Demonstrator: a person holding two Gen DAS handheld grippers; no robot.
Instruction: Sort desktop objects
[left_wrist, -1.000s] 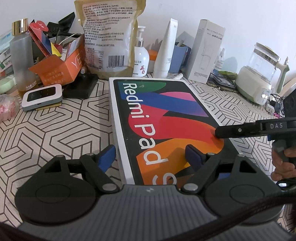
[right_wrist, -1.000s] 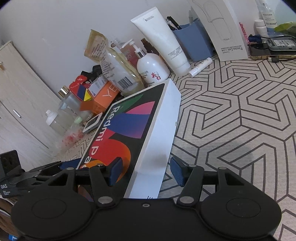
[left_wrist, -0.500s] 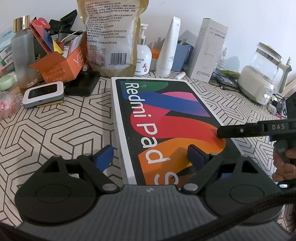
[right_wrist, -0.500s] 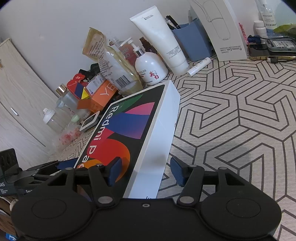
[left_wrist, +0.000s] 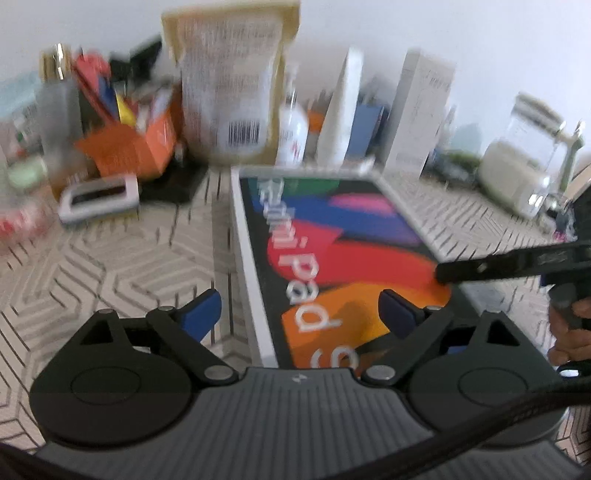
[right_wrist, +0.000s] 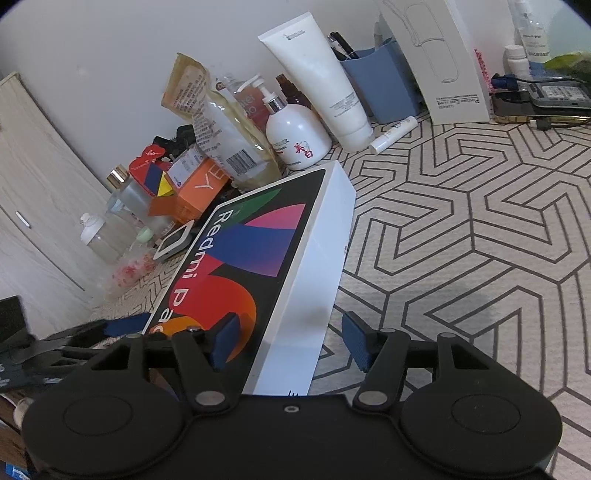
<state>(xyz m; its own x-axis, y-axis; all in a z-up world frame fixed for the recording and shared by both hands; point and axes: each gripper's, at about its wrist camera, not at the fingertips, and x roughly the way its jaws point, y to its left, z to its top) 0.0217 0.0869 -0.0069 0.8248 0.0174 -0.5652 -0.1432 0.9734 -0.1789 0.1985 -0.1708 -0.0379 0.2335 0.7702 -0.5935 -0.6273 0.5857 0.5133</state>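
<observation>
We hold the left hand-held gripper (left_wrist: 299, 308) with its blue fingers spread wide across the near left edge of the Redmi Pad box (left_wrist: 332, 236): one finger sits over the patterned surface (left_wrist: 103, 258), the other over the printed lid. Whether either pad touches the box we cannot tell, as this view is blurred. Our right hand-held gripper (right_wrist: 291, 339) is likewise spread apart, straddling the near right edge of the box (right_wrist: 258, 254), one finger over the lid and one beside the white side wall. The box lies flat on the surface (right_wrist: 461, 229), near the middle. Beyond its far end stand a white pump bottle (right_wrist: 297, 129), a white tube (right_wrist: 321, 77), a blue pen holder (right_wrist: 380, 85) and a refill pouch (right_wrist: 221, 125).
</observation>
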